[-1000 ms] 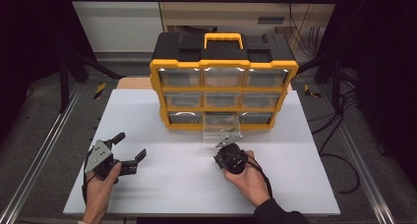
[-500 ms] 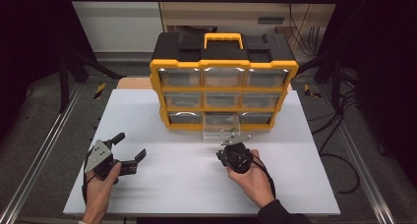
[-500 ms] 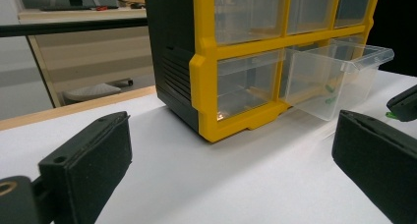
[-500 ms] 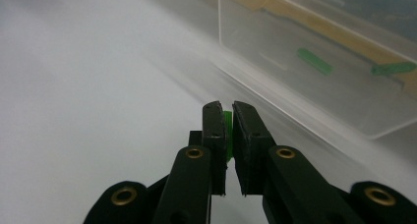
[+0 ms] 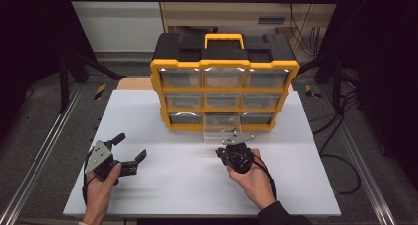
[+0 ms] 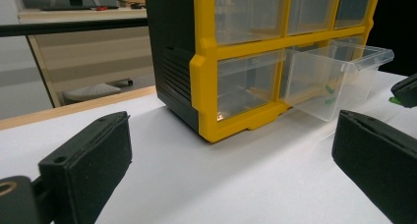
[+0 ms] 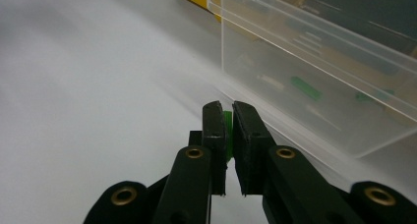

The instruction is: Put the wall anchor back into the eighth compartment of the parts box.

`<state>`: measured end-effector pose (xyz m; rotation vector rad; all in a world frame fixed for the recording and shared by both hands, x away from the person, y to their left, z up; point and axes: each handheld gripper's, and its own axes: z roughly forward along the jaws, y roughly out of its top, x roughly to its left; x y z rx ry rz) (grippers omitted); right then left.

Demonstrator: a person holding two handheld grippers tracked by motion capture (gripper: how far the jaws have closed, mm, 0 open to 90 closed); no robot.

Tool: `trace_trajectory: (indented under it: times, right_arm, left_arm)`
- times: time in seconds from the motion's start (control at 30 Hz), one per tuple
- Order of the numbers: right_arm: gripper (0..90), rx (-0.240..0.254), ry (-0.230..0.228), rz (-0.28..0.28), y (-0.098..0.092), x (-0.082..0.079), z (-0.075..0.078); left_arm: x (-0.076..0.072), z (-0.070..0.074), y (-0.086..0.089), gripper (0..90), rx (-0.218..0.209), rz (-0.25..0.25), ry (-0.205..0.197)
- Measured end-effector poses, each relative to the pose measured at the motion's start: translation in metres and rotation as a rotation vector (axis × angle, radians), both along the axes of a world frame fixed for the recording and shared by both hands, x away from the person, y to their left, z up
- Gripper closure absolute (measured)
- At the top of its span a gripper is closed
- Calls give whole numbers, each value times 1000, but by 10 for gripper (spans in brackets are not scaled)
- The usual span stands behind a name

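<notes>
Pinching one green piece (image 7: 227,123), right claw (image 7: 226,117) nearly shut; left claw (image 6: 231,160) wide, empty; nine drawers.

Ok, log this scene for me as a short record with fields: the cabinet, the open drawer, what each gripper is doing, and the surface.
cabinet: yellow and black drawer cabinet, upright at the back of the white table
open drawer: clear drawer pulled out of the bottom row, middle column; small green pieces inside
right gripper: jaws shut on a small green part, just in front of the drawer
left gripper: jaws wide open, nothing between them, apart from the cabinet
</notes>
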<state>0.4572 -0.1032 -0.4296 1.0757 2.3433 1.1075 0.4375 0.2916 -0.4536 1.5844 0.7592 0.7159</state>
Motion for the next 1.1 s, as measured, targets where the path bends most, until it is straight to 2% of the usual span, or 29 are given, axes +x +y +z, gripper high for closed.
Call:
trace_trajectory:
  times: [0.27,0.4,0.47,0.6,0.63,0.7,0.8,0.87,1.1]
  right_arm:
    - [842,25,-24,-12,-12,-3,8]
    - [843,41,-45,-23,-18,0,7]
    - [842,58,-37,-31,-19,-1,9]
    - [842,63,-50,-39,-22,-4,12]
    - [843,57,-67,-28,-23,-3,12]
    - [842,75,-53,-42,-23,-5,13]
    - [842,71,-67,-37,-25,-4,14]
    - [842,83,-57,-46,-25,-5,14]
    - [843,94,-81,-53,-29,-4,17]
  left_arm:
    - [-1,0,2,8,-11,10,-3]
    - [0,-1,0,9,0,5,4]
    - [-2,0,0,9,-2,3,0]
    - [-2,0,1,10,-4,4,0]
    - [-2,0,0,10,-5,4,2]
    - [-1,-1,0,10,-2,3,4]
    - [-1,-1,0,10,0,0,2]
    - [-1,-1,0,10,0,0,3]
    - [-1,-1,1,11,-2,0,3]
